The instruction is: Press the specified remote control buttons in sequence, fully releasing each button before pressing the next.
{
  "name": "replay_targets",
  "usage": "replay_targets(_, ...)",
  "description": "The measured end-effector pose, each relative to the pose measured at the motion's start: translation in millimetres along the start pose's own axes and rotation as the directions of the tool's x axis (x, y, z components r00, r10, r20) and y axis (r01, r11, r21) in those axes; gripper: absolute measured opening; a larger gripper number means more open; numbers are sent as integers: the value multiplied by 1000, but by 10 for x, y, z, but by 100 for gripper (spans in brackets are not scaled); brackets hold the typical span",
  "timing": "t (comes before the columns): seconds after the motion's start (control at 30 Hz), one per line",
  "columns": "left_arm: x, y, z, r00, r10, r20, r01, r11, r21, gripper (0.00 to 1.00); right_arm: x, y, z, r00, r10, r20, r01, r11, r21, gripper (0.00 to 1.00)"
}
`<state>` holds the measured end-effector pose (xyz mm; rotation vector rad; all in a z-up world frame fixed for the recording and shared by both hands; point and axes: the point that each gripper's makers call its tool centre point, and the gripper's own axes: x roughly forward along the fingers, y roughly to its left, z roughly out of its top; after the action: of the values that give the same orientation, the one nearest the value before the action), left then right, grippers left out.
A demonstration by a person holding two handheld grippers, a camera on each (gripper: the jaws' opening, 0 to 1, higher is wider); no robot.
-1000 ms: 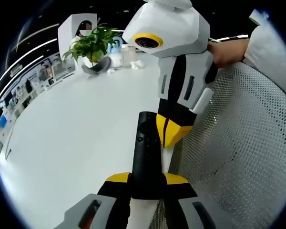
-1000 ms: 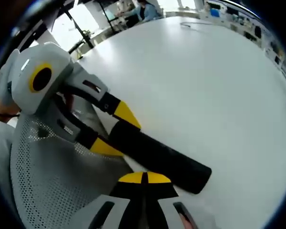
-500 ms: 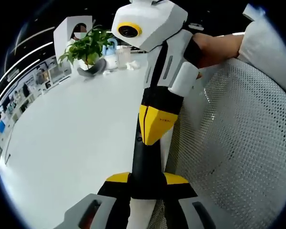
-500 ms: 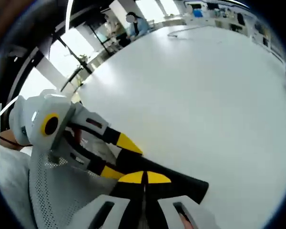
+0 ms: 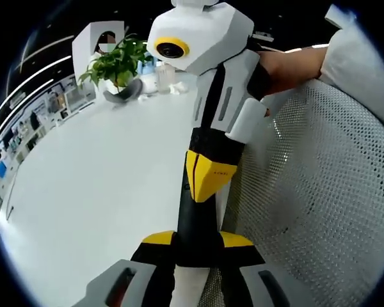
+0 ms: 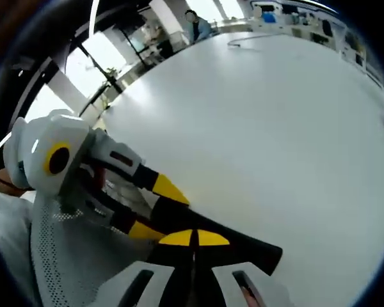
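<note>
You are clamping the remote [image 5: 195,220] in the left gripper [image 5: 196,242]; the right gripper [image 5: 206,180], jaws together, is pressing it: push squarely, then lift fully.

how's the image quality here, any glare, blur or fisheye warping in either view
Left gripper view: strong fisheye bending at the edges, even bright light on the white table, the remote sharp, the plant slightly soft. Right gripper view: heavier curving, bright windows blown out at upper left, soft glare across the table, the left gripper a little soft.
</note>
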<state>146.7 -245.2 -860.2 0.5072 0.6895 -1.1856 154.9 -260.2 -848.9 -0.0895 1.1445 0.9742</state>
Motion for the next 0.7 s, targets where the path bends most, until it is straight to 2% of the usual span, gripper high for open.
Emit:
replay_targets(0.2, -4, -3, -1, 1000, 0, 0, 0, 1000, 1, 25, 2, -11, 5, 1000, 18, 5, -18, 998, 52, 0)
replay_targets(0.37, -6, 0, -1, 1000, 0, 1, 0, 1000, 2, 25, 6, -10, 8, 1000, 24, 10, -25, 998, 50, 0)
replay_targets(0.7, 1, 4, 5, 1000, 0, 3, 0, 1000, -4, 25, 1, -55, 18, 1000, 25, 15, -26, 993, 113, 0)
